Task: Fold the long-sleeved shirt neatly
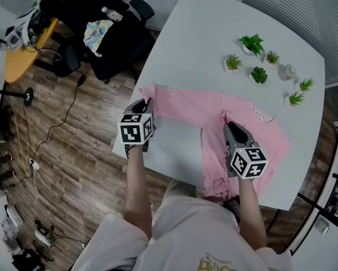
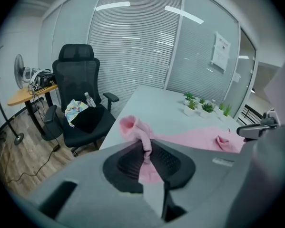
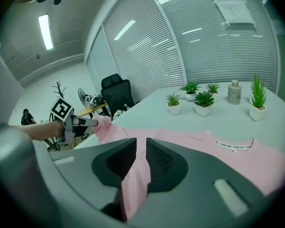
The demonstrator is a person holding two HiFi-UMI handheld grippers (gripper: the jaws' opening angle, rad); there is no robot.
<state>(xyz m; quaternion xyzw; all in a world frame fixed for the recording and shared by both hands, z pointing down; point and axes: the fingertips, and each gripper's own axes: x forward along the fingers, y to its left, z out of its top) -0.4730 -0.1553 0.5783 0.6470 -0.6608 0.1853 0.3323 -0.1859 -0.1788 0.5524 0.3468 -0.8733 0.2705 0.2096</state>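
1. The pink long-sleeved shirt (image 1: 214,109) lies spread across the near half of the white table (image 1: 214,33). Its body is in front of the right gripper (image 1: 229,126), and one sleeve stretches out to the left gripper (image 1: 146,103) near the table's left edge.
2. The left gripper's jaws are nearly together, pinching the sleeve's end; the cuff (image 2: 132,127) bunches up just past the tips.
3. The right gripper's jaws stand slightly apart, clamped on a fold of the shirt's fabric beside the body.
4. Small potted plants (image 1: 253,43) stand at the table's far side, well apart from the shirt.
5. A black office chair (image 2: 78,103) stands on the wooden floor (image 1: 61,151) to the left, and slatted blinds (image 3: 190,46) line the wall.
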